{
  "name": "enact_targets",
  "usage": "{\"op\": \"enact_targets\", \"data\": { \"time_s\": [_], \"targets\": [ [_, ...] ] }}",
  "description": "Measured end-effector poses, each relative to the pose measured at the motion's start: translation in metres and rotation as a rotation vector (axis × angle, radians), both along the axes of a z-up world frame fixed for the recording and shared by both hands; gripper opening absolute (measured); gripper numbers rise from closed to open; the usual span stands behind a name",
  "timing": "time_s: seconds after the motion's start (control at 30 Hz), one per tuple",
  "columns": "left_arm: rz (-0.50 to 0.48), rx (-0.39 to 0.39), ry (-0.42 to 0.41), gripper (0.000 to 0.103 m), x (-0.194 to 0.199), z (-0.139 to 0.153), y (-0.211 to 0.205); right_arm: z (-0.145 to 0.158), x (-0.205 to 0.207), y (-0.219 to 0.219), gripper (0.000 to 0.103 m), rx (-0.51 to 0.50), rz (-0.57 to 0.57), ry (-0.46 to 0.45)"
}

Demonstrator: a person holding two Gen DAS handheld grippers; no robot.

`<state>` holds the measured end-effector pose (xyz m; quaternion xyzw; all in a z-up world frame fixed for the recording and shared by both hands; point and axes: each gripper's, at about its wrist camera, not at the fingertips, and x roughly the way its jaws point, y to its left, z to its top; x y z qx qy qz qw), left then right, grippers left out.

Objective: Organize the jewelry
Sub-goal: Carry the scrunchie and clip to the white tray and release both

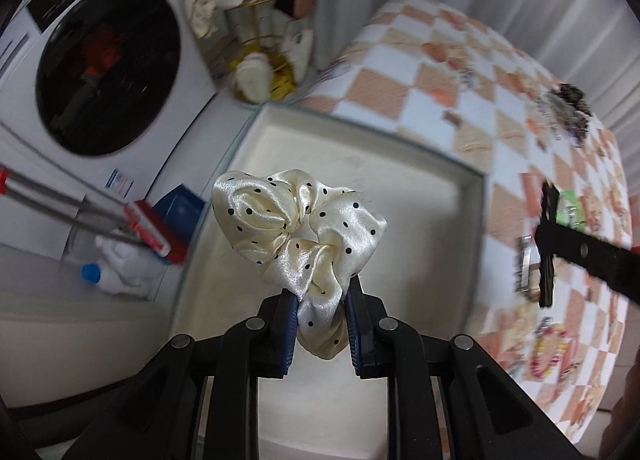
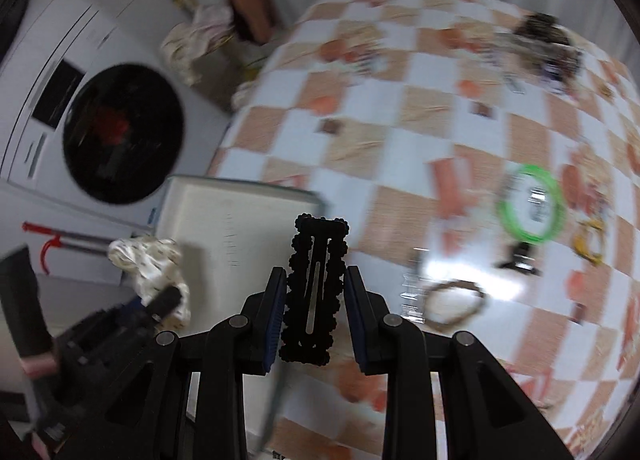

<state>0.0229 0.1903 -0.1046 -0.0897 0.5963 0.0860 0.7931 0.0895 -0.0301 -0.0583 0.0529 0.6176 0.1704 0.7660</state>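
Note:
My left gripper (image 1: pixel 322 296) is shut on a cream satin scrunchie with black dots (image 1: pixel 298 220) and holds it above an open cream box (image 1: pixel 440 228). My right gripper (image 2: pixel 316 284) is shut on a black scalloped hair clip (image 2: pixel 316 284), held over the table edge beside the box (image 2: pixel 224 220). The right gripper with the clip shows at the right of the left wrist view (image 1: pixel 548 244). The left gripper with the scrunchie shows at the lower left of the right wrist view (image 2: pixel 152 272).
On the checkered tablecloth (image 2: pixel 400 120) lie a green ring (image 2: pixel 532 204), a brown bracelet (image 2: pixel 452 304), a yellow piece (image 2: pixel 588 244), a dark jewelry pile (image 2: pixel 548 40) and beads (image 1: pixel 548 348). A washing machine (image 1: pixel 104 68) and basket (image 1: pixel 260 60) stand beyond.

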Motion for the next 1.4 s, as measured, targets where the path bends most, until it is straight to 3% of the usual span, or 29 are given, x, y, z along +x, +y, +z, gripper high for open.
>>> {"op": "enact_targets", "data": {
  "time_s": [0.37,0.7,0.73,0.77,0.8,0.97,1.17,1.23,1.27,1.4],
  "targets": [
    [0.022,0.031,0.036,0.026,-0.012,-0.036,0.021,-0.042,0.018,0.087,0.032,-0.021,0.127,0.055],
    [0.008,0.069,0.052,0.028,-0.016,-0.05,0.015,-0.074,0.025,0.1,0.032,-0.096,0.144,0.097],
    [0.006,0.077,0.054,0.034,-0.016,-0.051,0.015,-0.077,0.025,0.099,0.032,-0.101,0.144,0.101],
    [0.007,0.086,0.055,0.051,-0.017,-0.051,0.015,-0.079,0.025,0.098,0.032,-0.107,0.143,0.106],
    [0.011,0.1,0.052,0.06,-0.018,-0.051,0.014,-0.082,0.026,0.1,0.033,-0.111,0.141,0.106],
    [0.005,0.119,0.063,0.06,-0.019,-0.052,0.012,-0.086,0.027,0.103,0.033,-0.111,0.145,0.102],
    [0.003,0.126,0.071,0.06,-0.018,-0.047,0.01,-0.079,0.029,0.096,0.054,-0.071,0.136,0.105],
    [0.002,0.128,0.073,0.078,-0.019,-0.045,0.008,-0.074,0.029,0.095,0.06,-0.05,0.132,0.1],
    [0.005,0.135,0.07,0.101,-0.02,-0.042,0.007,-0.07,0.029,0.093,0.061,-0.041,0.129,0.095],
    [-0.011,0.149,0.046,0.103,-0.024,-0.031,0.004,-0.054,0.027,0.085,0.069,-0.004,0.111,0.078]
  ]
}}
